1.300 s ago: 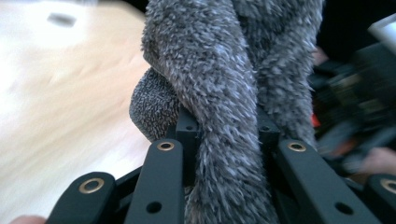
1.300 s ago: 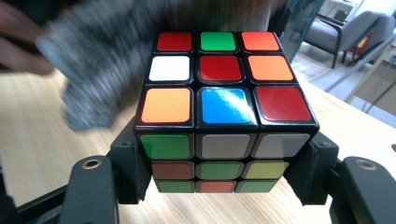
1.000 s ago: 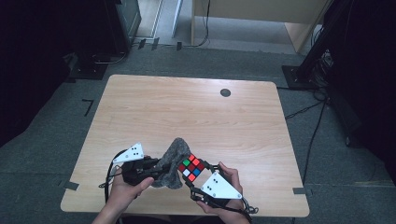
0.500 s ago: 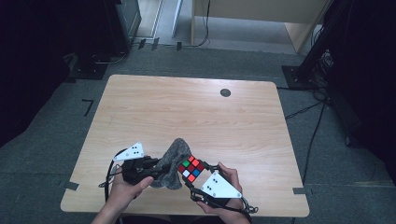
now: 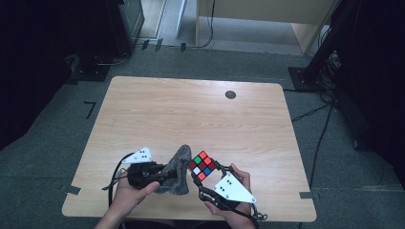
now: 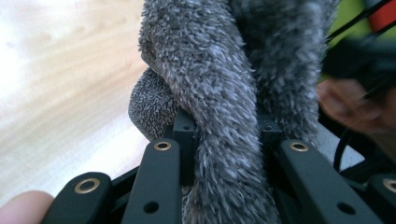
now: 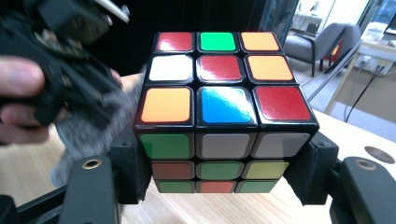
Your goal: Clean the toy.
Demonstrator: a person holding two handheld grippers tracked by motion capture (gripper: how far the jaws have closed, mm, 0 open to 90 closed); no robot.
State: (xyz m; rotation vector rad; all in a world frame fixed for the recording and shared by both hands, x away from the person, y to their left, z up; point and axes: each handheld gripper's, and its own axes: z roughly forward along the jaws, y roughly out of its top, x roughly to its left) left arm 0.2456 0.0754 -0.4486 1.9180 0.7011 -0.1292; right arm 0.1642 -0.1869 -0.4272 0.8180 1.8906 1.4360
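A scrambled puzzle cube (image 5: 202,165) (image 7: 224,107) is held above the table's near edge, with my right gripper (image 5: 205,174) (image 7: 223,165) shut on its two sides. Its top face shows red, green, orange, white and blue tiles. Just left of it hangs a grey fuzzy cloth (image 5: 177,169) (image 6: 224,88), bunched and pinched between the jaws of my left gripper (image 5: 160,174) (image 6: 224,140). The cloth touches or nearly touches the cube's left side. In the right gripper view the left gripper (image 7: 65,79) and the cloth (image 7: 93,126) show at the left.
The wooden table (image 5: 191,114) carries a small dark round spot (image 5: 230,94) at its far right. Dark stands and cables ring the table on the grey floor. A person's hands (image 5: 131,193) hold both grippers at the near edge.
Almost nothing has moved; the cloth and cube stay close together at the near edge.
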